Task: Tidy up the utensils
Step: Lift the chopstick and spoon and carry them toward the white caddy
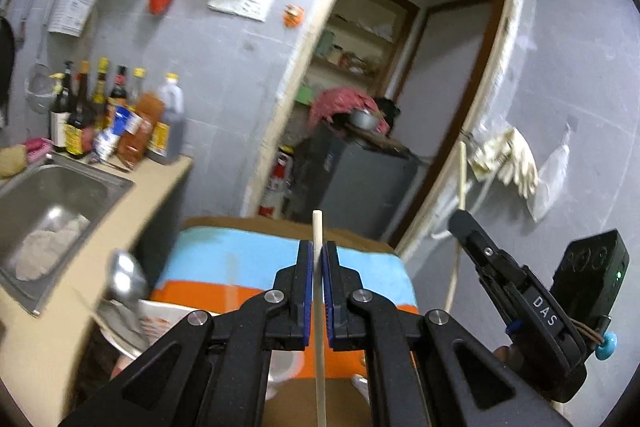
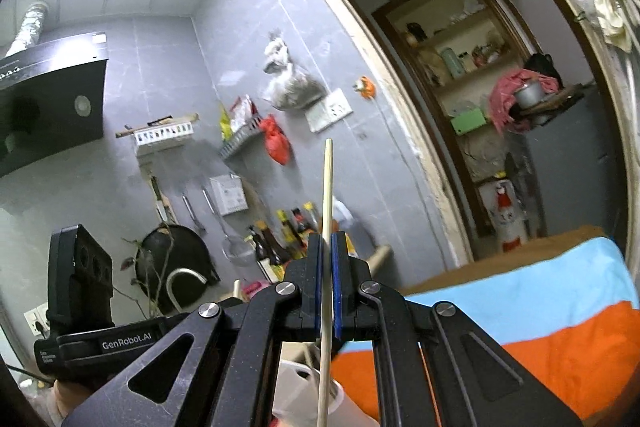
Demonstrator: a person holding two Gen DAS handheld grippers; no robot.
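Both pinching one chopstick each: left gripper [image 1: 318,259] on chopstick [image 1: 317,227], right gripper [image 2: 327,259] on another chopstick [image 2: 328,187]. Thin grips, could easily twist or slip out mid-carry.

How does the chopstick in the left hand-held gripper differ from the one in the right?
The pale wooden chopstick in the left hand-held gripper sticks only a short way past the blue pads, while the pale wooden chopstick in the right hand-held gripper reaches far beyond them. The left one stands straight; the right one leans slightly. Both are clamped between shut jaws.
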